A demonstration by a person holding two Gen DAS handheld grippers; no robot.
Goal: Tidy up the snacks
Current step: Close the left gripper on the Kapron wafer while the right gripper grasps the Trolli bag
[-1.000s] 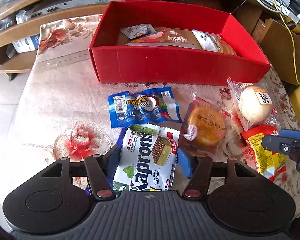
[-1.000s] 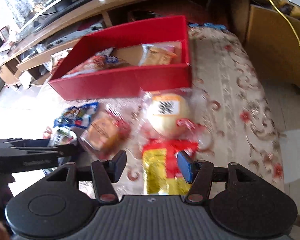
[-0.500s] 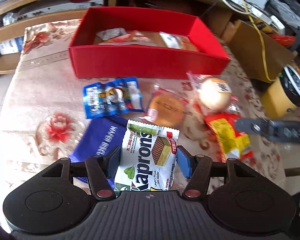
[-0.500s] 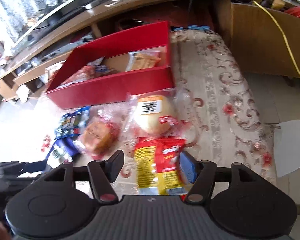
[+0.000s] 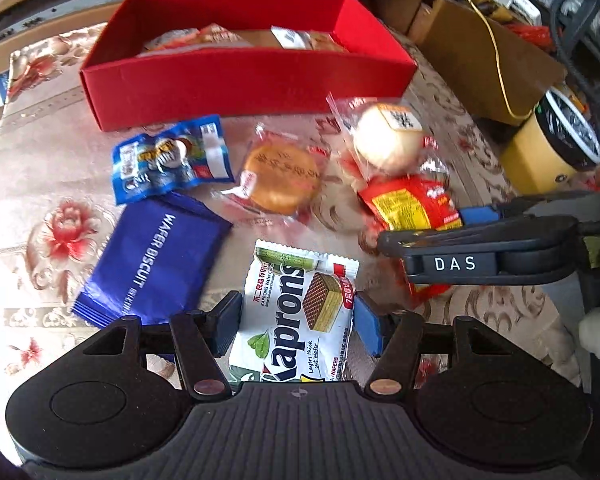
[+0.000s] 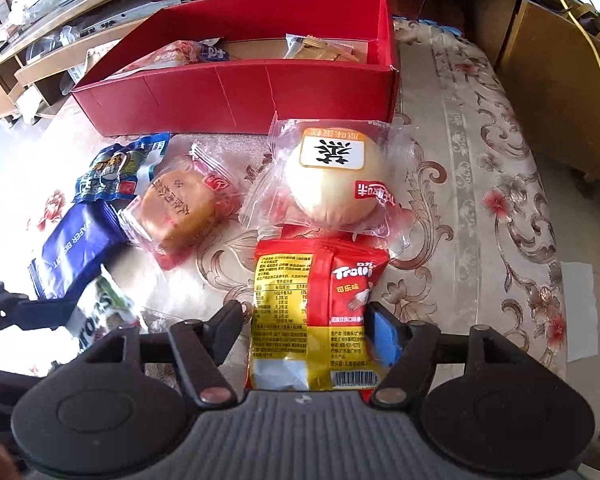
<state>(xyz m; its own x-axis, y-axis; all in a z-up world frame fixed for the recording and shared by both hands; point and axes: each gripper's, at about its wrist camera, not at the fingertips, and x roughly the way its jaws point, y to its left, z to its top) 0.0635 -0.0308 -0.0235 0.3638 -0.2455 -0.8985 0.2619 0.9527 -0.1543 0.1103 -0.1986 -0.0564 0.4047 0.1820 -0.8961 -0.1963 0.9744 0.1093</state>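
Pickup is proceeding: left gripper is clamping wafer pack, right gripper is clamping red pouch, both near, awaiting carriage to far red box.

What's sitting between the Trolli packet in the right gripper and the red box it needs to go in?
The wrapped pale round cake lies directly between the Trolli packet and the red box, its wrapper touching the packet's far edge. The right gripper would likely have to lift the packet over it and the box's near wall.
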